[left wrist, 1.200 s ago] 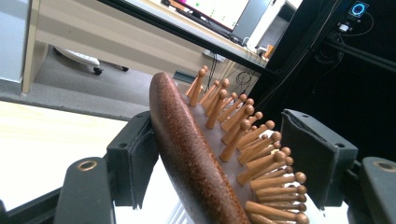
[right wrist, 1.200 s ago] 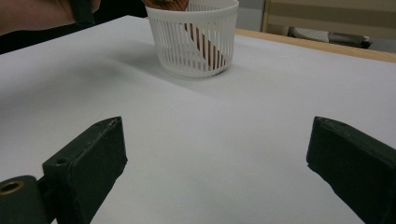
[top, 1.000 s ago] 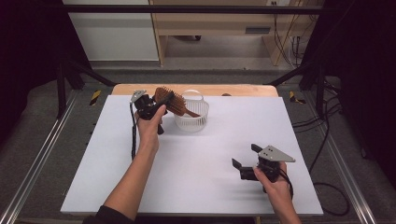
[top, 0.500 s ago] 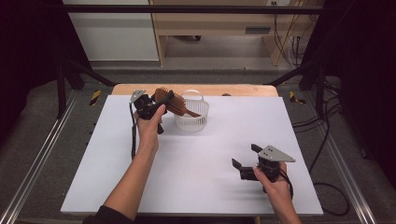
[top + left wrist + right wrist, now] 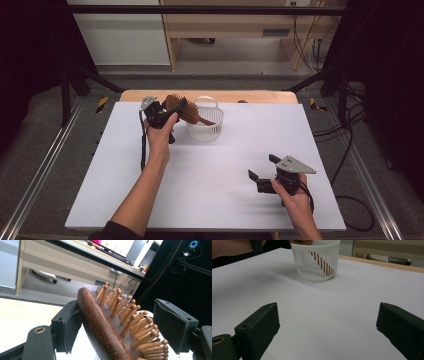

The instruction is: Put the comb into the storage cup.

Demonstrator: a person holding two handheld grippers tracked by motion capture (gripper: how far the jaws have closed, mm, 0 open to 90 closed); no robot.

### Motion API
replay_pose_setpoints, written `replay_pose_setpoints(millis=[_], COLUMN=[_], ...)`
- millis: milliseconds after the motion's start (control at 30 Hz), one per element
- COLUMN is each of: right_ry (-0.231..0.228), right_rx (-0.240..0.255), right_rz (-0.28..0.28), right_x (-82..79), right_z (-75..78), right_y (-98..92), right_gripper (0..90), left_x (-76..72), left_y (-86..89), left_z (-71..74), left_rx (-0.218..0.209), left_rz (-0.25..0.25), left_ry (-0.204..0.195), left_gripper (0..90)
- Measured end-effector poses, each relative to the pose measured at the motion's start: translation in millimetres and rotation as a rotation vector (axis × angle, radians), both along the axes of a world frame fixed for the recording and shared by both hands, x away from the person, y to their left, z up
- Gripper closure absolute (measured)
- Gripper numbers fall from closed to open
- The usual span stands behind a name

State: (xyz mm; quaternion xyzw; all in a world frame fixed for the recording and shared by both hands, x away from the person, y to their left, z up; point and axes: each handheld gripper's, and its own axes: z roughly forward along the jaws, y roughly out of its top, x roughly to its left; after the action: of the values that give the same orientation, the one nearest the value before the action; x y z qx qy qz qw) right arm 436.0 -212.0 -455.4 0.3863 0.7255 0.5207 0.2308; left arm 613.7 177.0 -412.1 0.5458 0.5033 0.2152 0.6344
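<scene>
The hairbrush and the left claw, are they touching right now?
Touching. In the left gripper view the hairbrush leans against one pad of the left claw; a gap separates its wooden pins from the other pad.

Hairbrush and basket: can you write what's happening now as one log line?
left gripper: jaws just opening around hairbrush | hairbrush: handle in white basket, head leaning over rim | right gripper: open, nothing held

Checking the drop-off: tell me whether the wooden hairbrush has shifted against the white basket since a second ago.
No. The hairbrush leans as before, handle in the white basket, head over its left rim. The left gripper jaws have been opening around it.
</scene>
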Motion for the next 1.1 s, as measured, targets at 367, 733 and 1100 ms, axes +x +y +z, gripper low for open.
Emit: replay_pose_setpoints(millis=[367, 733, 1100], right_ry=[0.003, 0.005, 0.006], right_rx=[0.002, 0.001, 0.001], right_rz=[0.001, 0.004, 0.005], right_x=[0.0, 0.0, 0.2], right_z=[-0.1, -0.5, -0.8], right_y=[0.3, 1.1, 1.4], right_gripper=[4.9, 4.9, 4.8], left_x=[-0.4, -0.6, -3.8], left_y=[-1.4, -2.7, -5.1], left_z=[0.4, -0.2, 2.3], left_rx=[0.013, 0.03, 0.064], left_rz=[0.006, 0.017, 0.023], left_ry=[-0.008, 0.005, -0.015], left_gripper=[16.8, 7.6, 6.5])
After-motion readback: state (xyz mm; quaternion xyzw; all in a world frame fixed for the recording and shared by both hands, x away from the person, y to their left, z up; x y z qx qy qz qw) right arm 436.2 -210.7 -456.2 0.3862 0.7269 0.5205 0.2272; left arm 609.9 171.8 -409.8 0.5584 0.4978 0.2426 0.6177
